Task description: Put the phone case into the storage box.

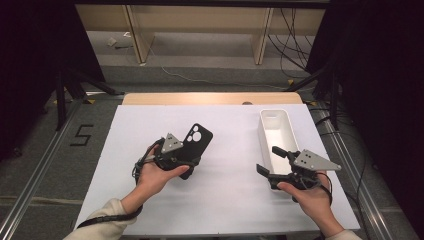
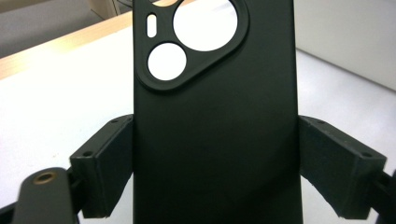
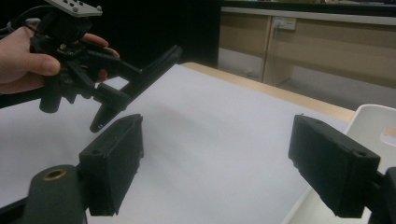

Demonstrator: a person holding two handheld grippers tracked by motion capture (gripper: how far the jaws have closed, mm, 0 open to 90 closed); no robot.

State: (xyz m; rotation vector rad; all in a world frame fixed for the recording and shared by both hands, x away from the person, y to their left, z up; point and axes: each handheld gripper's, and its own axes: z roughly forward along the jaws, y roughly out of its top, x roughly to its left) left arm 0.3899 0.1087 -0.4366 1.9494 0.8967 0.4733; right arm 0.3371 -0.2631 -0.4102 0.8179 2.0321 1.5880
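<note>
Left tool (image 2: 215, 154) clamping phone case (image 2: 215, 140) edges, right tool (image 3: 233, 163) empty

Place: a lab recording bay
Evidence: black curtains (image 1: 30, 75), loose cables (image 1: 292, 37), floor rails (image 1: 30, 185), a white-covered table (image 1: 225, 190)

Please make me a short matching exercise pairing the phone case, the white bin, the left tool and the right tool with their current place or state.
Things:
1. phone case
2. white bin
3. left tool
4. right tool

States:
A. open with nothing between its pads, beside the bin
B. black, held above the white table cover by its long edges
C. standing on the table's right side
D. closed on the case's sides

Pairs: 1-B, 2-C, 3-D, 4-A
</note>
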